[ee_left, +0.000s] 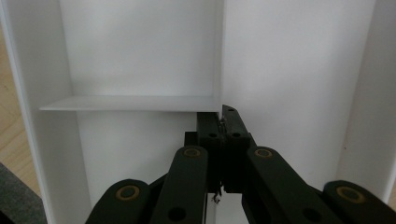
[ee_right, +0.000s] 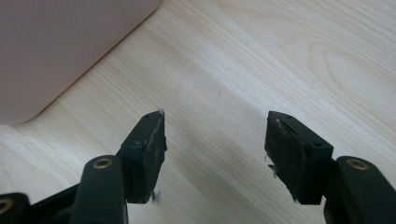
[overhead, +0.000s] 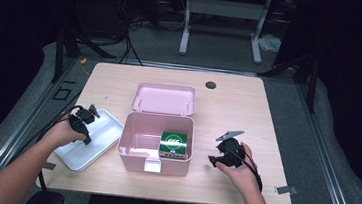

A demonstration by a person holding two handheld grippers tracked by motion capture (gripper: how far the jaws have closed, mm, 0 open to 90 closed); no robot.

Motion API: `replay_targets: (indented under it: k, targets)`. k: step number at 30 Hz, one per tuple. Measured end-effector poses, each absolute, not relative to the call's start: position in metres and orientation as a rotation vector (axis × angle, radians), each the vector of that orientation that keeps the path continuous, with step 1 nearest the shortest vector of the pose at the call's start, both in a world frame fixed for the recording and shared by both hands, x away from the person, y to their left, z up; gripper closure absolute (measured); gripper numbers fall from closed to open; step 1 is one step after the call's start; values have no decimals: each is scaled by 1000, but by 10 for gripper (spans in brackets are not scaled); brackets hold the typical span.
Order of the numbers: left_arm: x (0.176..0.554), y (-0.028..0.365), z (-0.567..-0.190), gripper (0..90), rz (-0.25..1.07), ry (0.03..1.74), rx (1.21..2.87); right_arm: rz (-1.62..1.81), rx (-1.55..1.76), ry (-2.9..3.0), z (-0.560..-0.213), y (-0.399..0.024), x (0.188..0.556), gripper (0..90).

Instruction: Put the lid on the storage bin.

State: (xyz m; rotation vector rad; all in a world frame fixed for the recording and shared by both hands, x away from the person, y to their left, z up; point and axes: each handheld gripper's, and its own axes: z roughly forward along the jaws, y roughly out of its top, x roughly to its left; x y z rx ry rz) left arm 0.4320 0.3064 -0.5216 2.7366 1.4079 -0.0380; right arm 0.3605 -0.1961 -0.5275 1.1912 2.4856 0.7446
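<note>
The left gripper (ee_left: 223,122) has its jaws pressed together, and in the left gripper view they pinch the thin upright divider (ee_left: 219,56) inside the white tray (ee_left: 299,70); a second, flat partition (ee_left: 126,103) runs off to one side of that wall. The right gripper (ee_right: 215,140) stands with its jaws well apart and nothing between them, just bare light wood of the table (ee_right: 289,60) under the pads, with a rounded corner of the pink box (ee_right: 60,51) showing off to one side.

In the high view, nearest the front edge, the person's two forearms come in from below. The left hand (overhead: 63,132) holds its gripper (overhead: 85,119) over the white tray (overhead: 95,144), which lies slantwise near the front left corner of the table (overhead: 238,112). The right hand (overhead: 240,170) holds its gripper (overhead: 221,156) above the table toward the front right, apart from the box.

Between them, close to the front edge at the middle, sits the open pink box (overhead: 140,136). A green package (overhead: 173,142) stands in its right half, against the right wall.

Behind the box, touching its rear rim or just beside it, the pink lid (overhead: 164,99) lies flat. Farther back, near the rear edge, is a dark round hole (overhead: 211,85) in the tabletop
</note>
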Motion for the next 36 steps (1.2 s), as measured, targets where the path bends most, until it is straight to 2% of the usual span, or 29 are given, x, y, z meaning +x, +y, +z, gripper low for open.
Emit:
replay_targets:
  k: [13, 27, 31, 36]
  targets:
    - [426, 325, -472, 893, 43, 1380, 2710, 757, 1201, 2483, -528, -198, 360, 377]
    - [418, 339, -449, 893, 52, 1379, 2687, 752, 1205, 2476, -528, -198, 360, 378]
    - [417, 338, -441, 892, 55, 1323, 2715, 758, 1207, 2478, -528, -198, 360, 377]
    - [414, 333, -421, 892, 101, 1147, 2788, 761, 1204, 2476, -528, -198, 361, 378]
